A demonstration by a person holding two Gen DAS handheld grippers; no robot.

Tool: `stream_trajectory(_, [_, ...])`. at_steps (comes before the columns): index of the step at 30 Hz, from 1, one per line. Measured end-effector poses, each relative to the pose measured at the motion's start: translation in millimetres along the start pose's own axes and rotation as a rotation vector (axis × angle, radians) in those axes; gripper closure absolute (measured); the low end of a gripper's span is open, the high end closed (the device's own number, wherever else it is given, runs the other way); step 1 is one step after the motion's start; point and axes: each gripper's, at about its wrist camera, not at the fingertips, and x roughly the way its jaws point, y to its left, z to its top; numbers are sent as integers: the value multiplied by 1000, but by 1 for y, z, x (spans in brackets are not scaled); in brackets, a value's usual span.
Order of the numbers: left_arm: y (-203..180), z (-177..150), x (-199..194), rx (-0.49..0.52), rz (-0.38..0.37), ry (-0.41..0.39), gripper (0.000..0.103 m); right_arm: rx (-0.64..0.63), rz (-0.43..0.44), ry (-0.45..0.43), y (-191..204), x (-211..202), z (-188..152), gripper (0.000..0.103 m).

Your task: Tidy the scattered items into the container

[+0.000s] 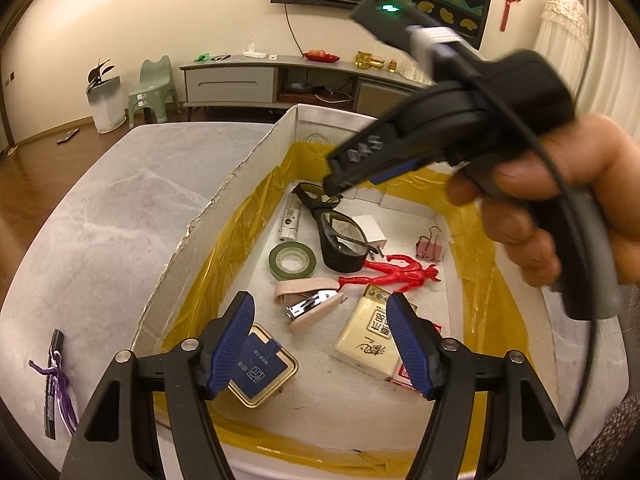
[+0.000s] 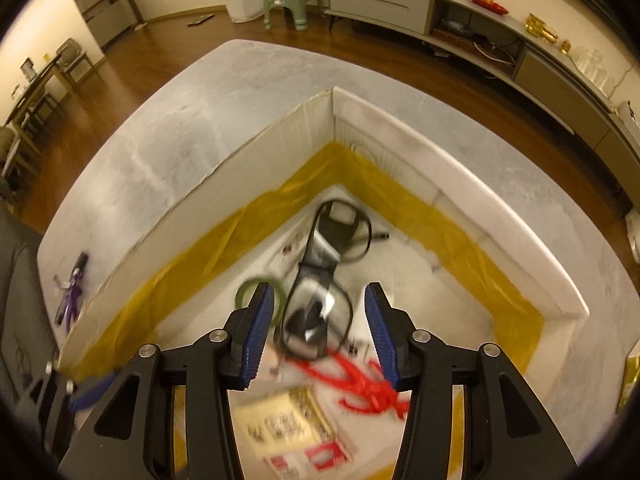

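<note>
While both grippers, left [image 1: 320, 344] and right [image 2: 319, 332], hang spread and empty, glasses [image 2: 320, 280] lie inside box [image 2: 460, 184]; pen [image 1: 54, 380] outside on table [image 1: 100, 200].

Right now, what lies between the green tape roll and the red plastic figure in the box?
The left wrist view shows the beige stapler between the green tape roll and red plastic figure.

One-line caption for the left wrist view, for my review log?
Open left gripper hovers over the box of tidied items; right gripper above the safety glasses; a pen remains on the table.
</note>
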Motion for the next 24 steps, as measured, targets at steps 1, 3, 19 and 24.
stream_trajectory(1, [-1, -1, -2, 1, -3, -5, 34, -15, -6, 1, 2, -5, -6, 53])
stream_trajectory(3, [-2, -2, -8, -4, -10, -20, 34, -53, -30, -1, 6, -16, -18, 53])
stream_trajectory(19, [-35, -42, -79, -38, -76, -142, 34, -406, -245, 3, 56, -101, -135, 52])
stream_trajectory(24, [-43, -51, -90, -35, -85, -147, 34, -402, -240, -12, 58, -110, -146, 52])
